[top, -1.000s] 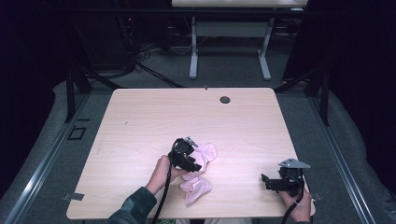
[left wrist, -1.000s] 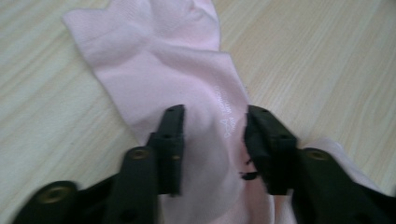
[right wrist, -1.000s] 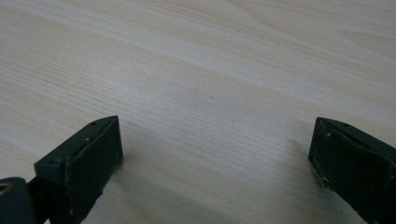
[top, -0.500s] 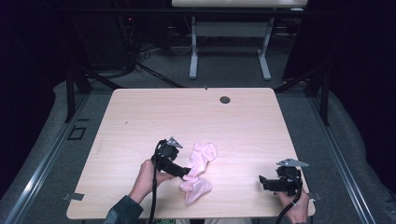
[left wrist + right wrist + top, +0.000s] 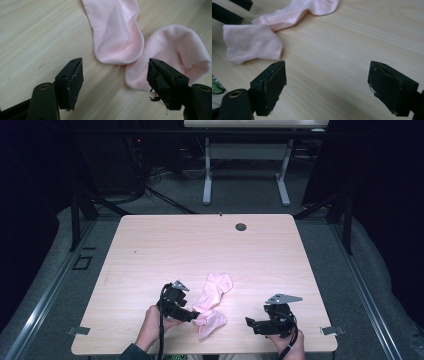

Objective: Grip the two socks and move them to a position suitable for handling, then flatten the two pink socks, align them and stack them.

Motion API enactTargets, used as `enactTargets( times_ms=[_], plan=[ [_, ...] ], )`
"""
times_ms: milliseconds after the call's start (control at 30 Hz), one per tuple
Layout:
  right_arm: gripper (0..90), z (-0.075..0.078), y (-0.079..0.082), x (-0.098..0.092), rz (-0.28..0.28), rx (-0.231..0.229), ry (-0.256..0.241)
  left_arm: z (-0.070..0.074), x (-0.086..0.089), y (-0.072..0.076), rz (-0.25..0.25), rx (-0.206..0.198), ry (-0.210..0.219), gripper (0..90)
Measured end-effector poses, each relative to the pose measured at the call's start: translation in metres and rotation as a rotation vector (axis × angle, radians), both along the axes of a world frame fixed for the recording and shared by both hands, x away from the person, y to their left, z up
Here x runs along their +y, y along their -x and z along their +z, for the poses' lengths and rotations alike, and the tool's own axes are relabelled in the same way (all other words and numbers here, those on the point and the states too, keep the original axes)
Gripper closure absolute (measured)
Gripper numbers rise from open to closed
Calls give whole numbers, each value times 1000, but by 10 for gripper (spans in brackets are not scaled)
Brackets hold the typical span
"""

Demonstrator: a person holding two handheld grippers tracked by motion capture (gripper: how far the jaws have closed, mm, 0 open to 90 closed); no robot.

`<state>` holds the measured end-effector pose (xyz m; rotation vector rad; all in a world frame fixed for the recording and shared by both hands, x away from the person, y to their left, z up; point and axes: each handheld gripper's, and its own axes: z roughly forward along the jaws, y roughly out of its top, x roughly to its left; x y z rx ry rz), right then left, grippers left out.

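Note:
Two pale pink socks lie on the wooden table (image 5: pixel 165 250) near its front edge. The longer sock (image 5: pixel 216 290) (image 5: pixel 116 32) (image 5: pixel 304 10) runs away from me, and the shorter sock (image 5: pixel 210 322) (image 5: pixel 172 52) (image 5: pixel 252 45) lies crumpled just below it, touching it. My left gripper (image 5: pixel 189 316) (image 5: pixel 115 75) is open just left of the socks, with its jaws pointing at them and nothing between them. My right gripper (image 5: pixel 251 324) (image 5: pixel 327 82) is open over bare wood to the right of the socks, apart from them.
A dark round grommet (image 5: pixel 241 226) sits in the table's far edge. Beyond the table is dark carpet with the white legs of another desk (image 5: pixel 207 175). Something green and white (image 5: pixel 215 86) shows at the table's near edge.
The left gripper has drawn back left and toward me, off the socks, which now lie free. The right gripper has shifted slightly toward the front edge.

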<state>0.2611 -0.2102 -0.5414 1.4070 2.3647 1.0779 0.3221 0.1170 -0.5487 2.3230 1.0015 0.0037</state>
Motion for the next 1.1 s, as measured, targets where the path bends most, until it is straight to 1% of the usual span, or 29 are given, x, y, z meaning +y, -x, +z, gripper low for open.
enactTargets(
  times_ms=[33,67,100,133,167,233,267,300,400,433,467,500,533,567,600,633,667,700,733,767,800,833,867,900,933,967,1033,1067,1100],
  plan=[
    [200,-1,0,11,33,3,18,-1,-1,2,0,4,5,326],
    [222,-1,-1,15,47,12,21,-2,-1,3,-4,5,6,327],
    [222,-1,-1,15,47,12,21,-3,-2,4,-3,7,6,327],
    [254,-2,-2,23,70,11,30,-4,-2,6,-2,7,9,355],
    [254,-2,-2,23,70,11,30,-5,-2,6,-1,8,15,355],
    [291,-3,-4,31,92,30,32,-5,-4,8,-11,3,8,380],
    [321,-4,-5,38,113,39,35,-5,-5,9,-16,6,12,413],
    [321,-4,-5,38,113,39,35,-5,-6,9,-18,4,6,413],
    [392,-6,-7,49,150,57,52,-8,-9,10,-29,10,-12,475],
    [412,-7,-8,52,164,64,65,-9,-10,10,-27,13,-12,493],
    [430,-8,-9,56,171,78,63,-10,-11,10,-30,11,-18,511],
    [453,-10,-12,62,192,96,79,-11,-11,10,-31,13,-21,554],
    [453,-10,-12,62,192,96,79,-12,-12,11,-31,10,-21,554],
    [455,-11,-13,66,194,100,85,-11,-12,11,-36,5,-27,573],
    [463,-11,-15,69,209,107,91,-11,-13,11,-41,0,-36,595],
    [482,-13,-17,76,203,105,95,-11,-14,12,-46,-4,-43,636],
    [482,-13,-17,76,203,105,95,-11,-15,12,-46,-6,-46,636],
    [506,-15,-20,79,223,121,99,-11,-15,13,-50,-12,-52,680],
    [525,-17,-22,80,220,118,102,-11,-16,14,-58,-18,-60,705],
    [525,-17,-22,80,220,118,102,-11,-17,16,-59,-24,-64,705],
    [573,-19,-23,84,227,126,89,-11,-17,17,-63,-34,-67,754],
    [581,-20,-24,85,236,127,102,-12,-18,18,-63,-40,-71,776],
    [604,-20,-23,87,243,136,98,-12,-17,20,-65,-48,-66,800],
    [630,-21,-23,88,256,139,100,-12,-17,20,-65,-48,-66,826],
    [666,-22,-23,89,256,136,88,-13,-17,20,-66,-52,-64,845],
    [666,-22,-23,89,256,136,88,-13,-17,21,-63,-55,-58,845],
    [749,-23,-24,88,270,146,74,-14,-17,22,-64,-62,-54,864],
    [785,-24,-24,88,267,144,70,-14,-17,23,-58,-68,-49,867],
    [820,-24,-23,88,263,143,55,-14,-16,23,-57,-70,-43,869]
  ],
)
